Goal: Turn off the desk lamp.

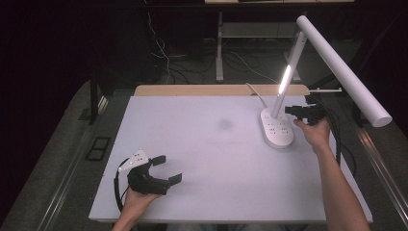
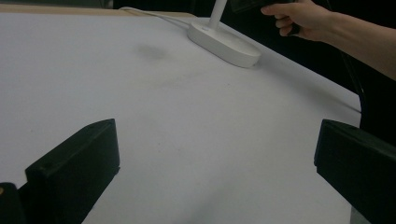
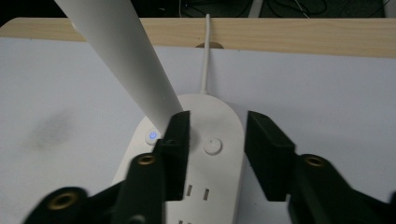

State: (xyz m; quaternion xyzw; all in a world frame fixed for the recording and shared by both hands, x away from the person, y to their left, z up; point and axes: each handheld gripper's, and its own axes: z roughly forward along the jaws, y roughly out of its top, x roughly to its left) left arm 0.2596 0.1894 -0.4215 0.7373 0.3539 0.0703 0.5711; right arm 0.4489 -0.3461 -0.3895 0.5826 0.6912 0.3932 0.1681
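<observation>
A white desk lamp stands on an oval base [image 1: 276, 127] at the table's right side, its stem [image 1: 288, 72] lit and its long head bar [image 1: 341, 67] reaching toward the right. My right gripper [image 1: 300, 111] hovers just right of the stem, above the base. In the right gripper view my right gripper [image 3: 217, 121] has its jaws apart over the base [image 3: 205, 186] with nothing gripped; the stem [image 3: 121, 56] passes by the left jaw, beside a blue-lit power button [image 3: 152, 136]. My left gripper [image 1: 169, 168] rests open at the front left and also shows as the left gripper [image 2: 215, 140].
A white mat [image 1: 207, 154] covers the wooden table [image 1: 216, 90], with a faint dark smudge [image 1: 224, 124] near its middle. The lamp's white cord [image 3: 205, 51] runs off the far edge. Cables lie on the floor [image 1: 240, 62] beyond the table.
</observation>
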